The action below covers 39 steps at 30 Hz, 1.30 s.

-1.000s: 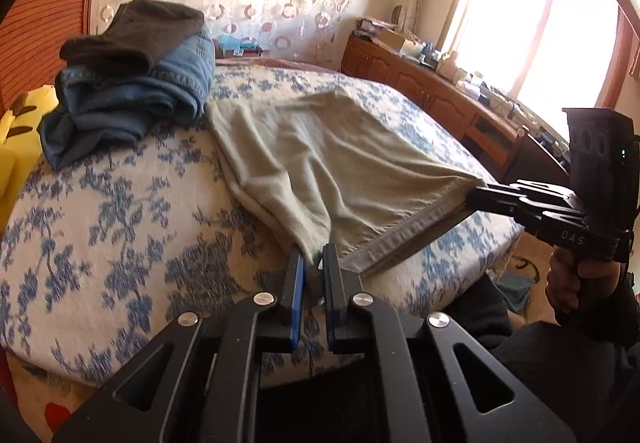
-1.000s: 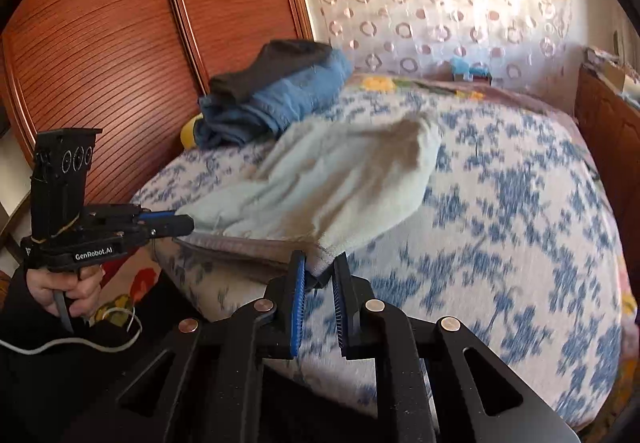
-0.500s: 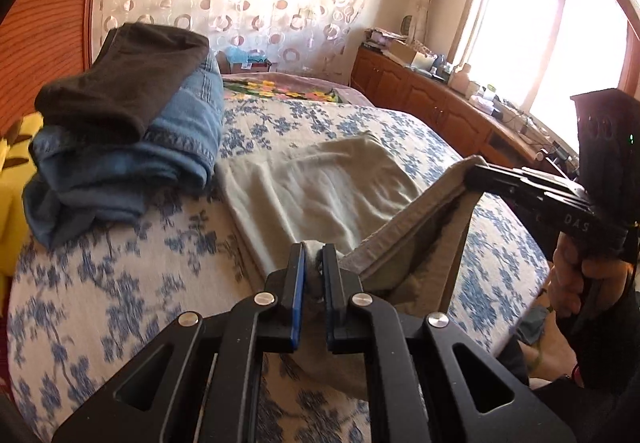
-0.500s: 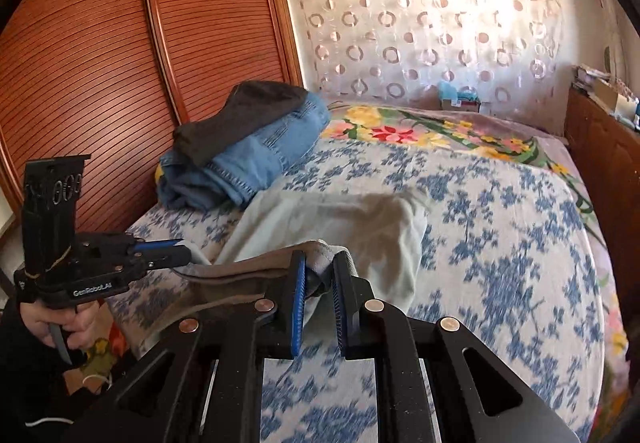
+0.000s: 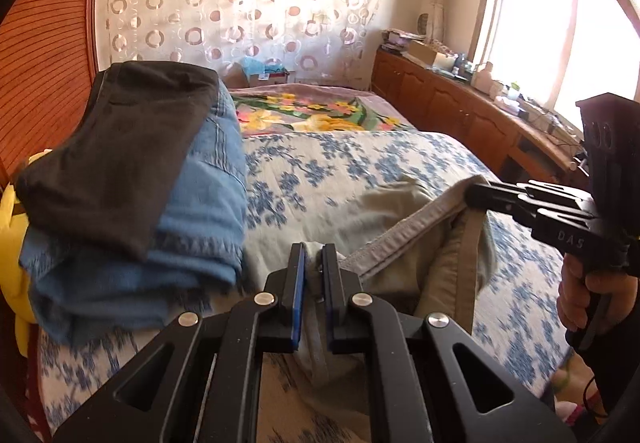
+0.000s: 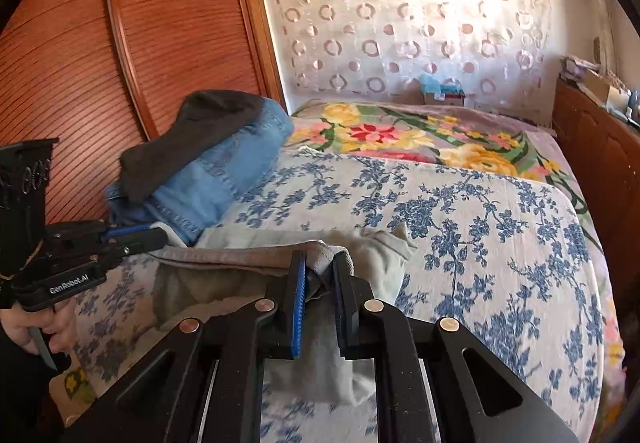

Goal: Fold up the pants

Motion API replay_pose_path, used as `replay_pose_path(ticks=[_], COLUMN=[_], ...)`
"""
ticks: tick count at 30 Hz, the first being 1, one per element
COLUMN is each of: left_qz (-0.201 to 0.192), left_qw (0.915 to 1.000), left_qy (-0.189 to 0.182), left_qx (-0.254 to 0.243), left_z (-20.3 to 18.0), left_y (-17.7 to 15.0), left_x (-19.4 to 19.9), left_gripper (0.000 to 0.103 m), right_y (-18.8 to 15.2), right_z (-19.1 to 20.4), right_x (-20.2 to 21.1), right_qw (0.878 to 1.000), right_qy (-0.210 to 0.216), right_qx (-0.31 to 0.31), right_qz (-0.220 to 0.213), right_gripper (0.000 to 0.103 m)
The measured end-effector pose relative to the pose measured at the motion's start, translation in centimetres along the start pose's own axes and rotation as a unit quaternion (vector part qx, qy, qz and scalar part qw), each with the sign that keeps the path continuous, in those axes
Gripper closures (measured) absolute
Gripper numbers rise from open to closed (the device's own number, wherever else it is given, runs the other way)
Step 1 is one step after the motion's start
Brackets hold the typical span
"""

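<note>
**Two grippers hold one pair of beige pants above the bed**

The left gripper (image 5: 313, 255) has its jaws clenched on one corner of the beige cotton pants' (image 5: 404, 231) waistband. The right gripper (image 6: 320, 267) has its jaws clenched on the other corner, the cloth bunched between the blue pads (image 6: 299, 307). In the left wrist view the right gripper (image 5: 476, 191) sits at 3 o'clock, with the band stretched between the two tools. In the right wrist view the left gripper (image 6: 158, 237) sits at 9 o'clock.

The one pair of pants is lifted at the held edge and hangs doubled over itself. The rest lies on the blue-flowered white bedspread (image 6: 480, 227), near the bed's close edge.

One stack of two folded garments rests on the bed at 10 o'clock: folded blue denim jeans (image 5: 204, 211) below and a folded black garment (image 5: 120, 147) on top, touching. The stack lies just beside the held pants. Beyond, at 12 o'clock, lies one blanket with red and yellow flowers (image 6: 420, 135). A small cardboard box (image 6: 442, 93) stands behind it against the circle-patterned curtain (image 6: 400, 15). One wooden cabinet (image 5: 448, 107) runs along 2 o'clock under the window (image 5: 532, 11).
</note>
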<state>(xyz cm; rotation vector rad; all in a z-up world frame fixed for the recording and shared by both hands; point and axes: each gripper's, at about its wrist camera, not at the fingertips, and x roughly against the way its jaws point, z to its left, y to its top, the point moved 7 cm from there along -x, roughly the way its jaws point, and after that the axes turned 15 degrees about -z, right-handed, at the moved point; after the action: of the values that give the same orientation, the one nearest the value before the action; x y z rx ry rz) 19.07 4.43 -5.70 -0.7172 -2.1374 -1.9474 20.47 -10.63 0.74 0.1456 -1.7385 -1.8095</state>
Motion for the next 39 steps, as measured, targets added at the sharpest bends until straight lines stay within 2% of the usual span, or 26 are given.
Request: replay_pose_path(ticks=[6, 10, 14, 16, 18, 19, 21, 23, 27, 30, 35, 39], left_qz=[0.021, 0.026, 0.029, 0.018, 0.009, 0.005, -0.001, -0.001, -0.003, 0.007, 0.004, 0.0], left_qw=[0.9997, 0.9994, 0.9994, 0.9997, 0.9999, 1.0, 1.0, 1.0, 0.9997, 0.9997, 0.9997, 0.9992], left_qy=[0.013, 0.021, 0.017, 0.017, 0.01, 0.007, -0.001, -0.002, 0.001, -0.015, -0.012, -0.035], left_qx=[0.002, 0.007, 0.01, -0.001, -0.005, -0.005, -0.005, -0.008, -0.023, -0.019, -0.021, -0.02], left_z=[1.0, 1.1, 0.7, 0.4, 0.1, 0.0, -0.3, -0.5, -1.1, -1.6, -2.0, -3.2], left_y=[-0.7, -1.1, -1.2, -0.8, -0.4, -0.3, -0.2, -0.5, -1.7, -3.0, -4.4, -5.2], left_x=[-2.7, -3.1, -2.7, -2.1, -1.4, -1.1, -0.5, 0.2, 1.5, 2.2, 3.6, 4.9], left_gripper=[0.094, 0.094, 0.079, 0.073, 0.06, 0.051, 0.05, 0.041, 0.041, 0.041, 0.042, 0.042], right_y=[-0.2, -0.2, -0.4, -0.4, -0.3, -0.3, -0.4, -0.8, -2.4, -3.9, -5.6, -6.7], right_z=[-0.8, -0.5, -0.5, -0.7, -0.7, -0.7, -0.8, -0.9, -1.3, -1.6, -1.3, -0.8], right_x=[-3.0, -3.9, -3.3, -2.7, -2.2, -2.0, -1.3, -0.5, 1.4, 2.5, 3.9, 4.6], right_qw=[1.0, 1.0, 1.0, 1.0, 1.0, 1.0, 1.0, 1.0, 1.0, 0.999, 0.999, 0.998], right_qy=[-0.011, -0.017, -0.019, -0.016, -0.014, -0.013, -0.014, -0.015, -0.026, -0.031, -0.04, -0.04], right_qx=[-0.012, -0.004, 0.001, -0.003, -0.005, -0.002, 0.002, 0.003, 0.011, 0.008, 0.018, 0.021], right_qz=[0.016, 0.019, 0.013, 0.002, -0.001, 0.0, -0.001, 0.0, 0.006, 0.016, 0.025, 0.031], right_gripper=[0.091, 0.09, 0.081, 0.069, 0.062, 0.062, 0.062, 0.062, 0.062, 0.062, 0.062, 0.062])
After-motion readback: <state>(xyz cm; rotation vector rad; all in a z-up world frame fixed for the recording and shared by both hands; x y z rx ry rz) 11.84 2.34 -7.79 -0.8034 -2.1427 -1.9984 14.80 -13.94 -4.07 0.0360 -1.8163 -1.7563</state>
